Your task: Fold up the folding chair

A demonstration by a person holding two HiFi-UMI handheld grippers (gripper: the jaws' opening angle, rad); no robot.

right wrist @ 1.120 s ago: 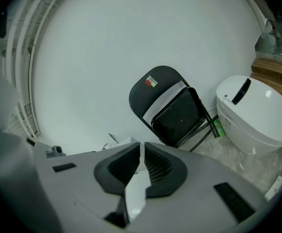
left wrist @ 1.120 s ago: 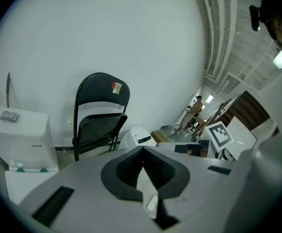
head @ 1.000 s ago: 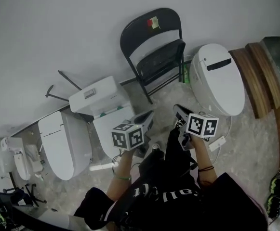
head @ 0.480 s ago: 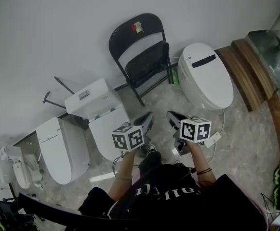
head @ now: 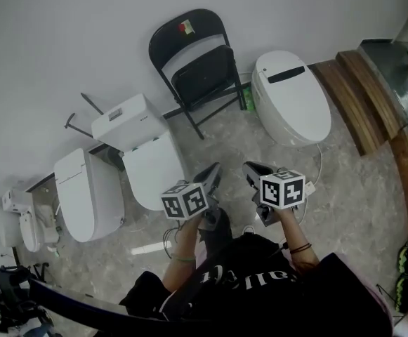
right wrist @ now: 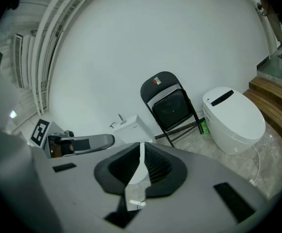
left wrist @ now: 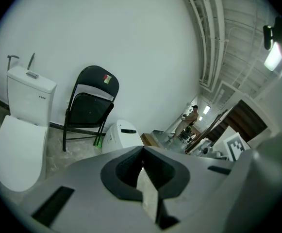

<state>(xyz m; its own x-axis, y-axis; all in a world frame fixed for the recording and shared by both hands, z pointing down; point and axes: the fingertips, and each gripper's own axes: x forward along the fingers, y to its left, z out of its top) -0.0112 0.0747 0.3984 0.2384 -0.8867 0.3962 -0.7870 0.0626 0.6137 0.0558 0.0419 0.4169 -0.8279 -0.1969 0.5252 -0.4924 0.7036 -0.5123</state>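
Note:
A black folding chair [head: 193, 65] with a small sticker on its backrest stands against the white wall between two toilets, its seat tilted steeply up. It also shows in the left gripper view as the chair [left wrist: 90, 106] and in the right gripper view as the chair [right wrist: 170, 103]. My left gripper [head: 215, 168] and right gripper [head: 248, 167] are held side by side in front of the person, well short of the chair and pointing toward it. Both are shut with nothing between their jaws, as seen at the left gripper [left wrist: 141, 148] and the right gripper [right wrist: 141, 144].
A white toilet with a tank [head: 144, 149] stands left of the chair, another toilet [head: 88, 195] further left. A tankless white toilet [head: 291, 97] stands to the right, with wooden steps [head: 362, 97] beyond it. A green bottle [head: 247, 98] stands by the chair's leg. The floor is marbled stone.
Chair and toilets have slid left and upward in the head view. Both grippers have travelled along together, side by side, and stayed shut and empty.

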